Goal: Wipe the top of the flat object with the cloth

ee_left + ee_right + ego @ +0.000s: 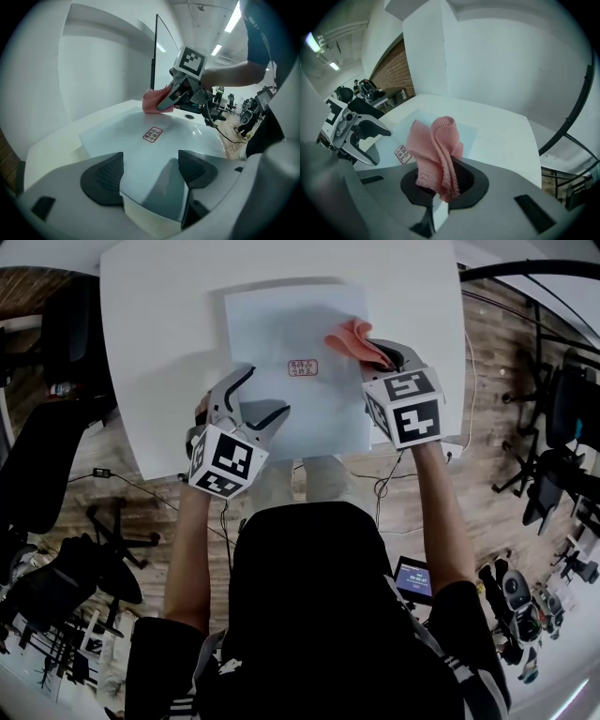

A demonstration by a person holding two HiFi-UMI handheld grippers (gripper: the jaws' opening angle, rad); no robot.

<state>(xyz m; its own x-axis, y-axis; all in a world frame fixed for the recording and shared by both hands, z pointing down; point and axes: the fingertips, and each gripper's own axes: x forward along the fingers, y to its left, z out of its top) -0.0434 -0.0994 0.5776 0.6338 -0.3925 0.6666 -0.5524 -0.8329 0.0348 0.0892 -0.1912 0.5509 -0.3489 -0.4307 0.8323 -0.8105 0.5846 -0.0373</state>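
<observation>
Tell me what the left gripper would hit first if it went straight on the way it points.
Probably the flat pale sheet: its near corner lies at the left gripper, jaws open. Its label is ahead, the cloth beyond. Depth unclear.

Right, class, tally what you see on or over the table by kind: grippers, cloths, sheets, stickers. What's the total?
Grippers: 2, left gripper and right gripper
Cloths: 1, pink cloth
Sheets: 1, pale sheet
Stickers: 1, red-edged sticker
Total: 5
</observation>
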